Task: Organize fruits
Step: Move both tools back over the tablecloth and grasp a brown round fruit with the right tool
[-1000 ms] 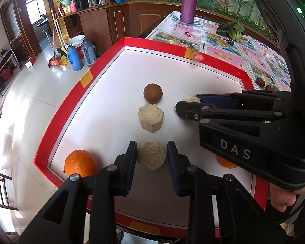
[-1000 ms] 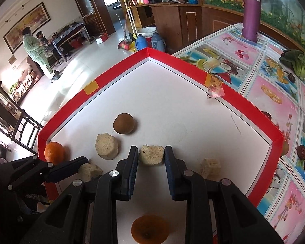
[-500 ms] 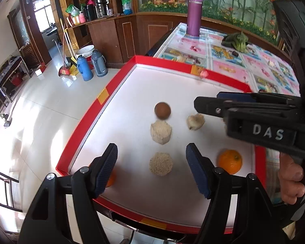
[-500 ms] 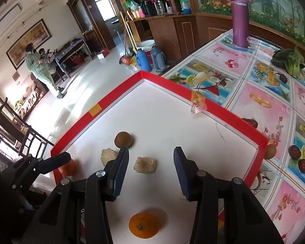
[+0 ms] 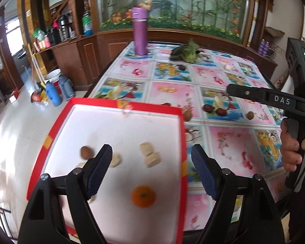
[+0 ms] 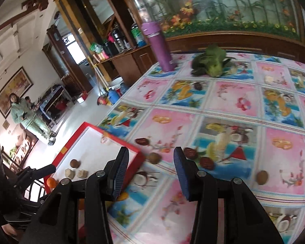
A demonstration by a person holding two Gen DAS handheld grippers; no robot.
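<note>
Currently both the left gripper and right gripper have jaws apart, empty; an orange, apparently blurred, lies on the red-rimmed tray.

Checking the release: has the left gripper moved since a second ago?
Yes. The left gripper has opened, pulled back and swung right; the red-rimmed board now sits lower and smaller.

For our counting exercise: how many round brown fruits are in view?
3. One brown fruit lies in the red tray; a second on the tablecloth by the tray's far corner; a third further right. Others may be hidden.
</note>
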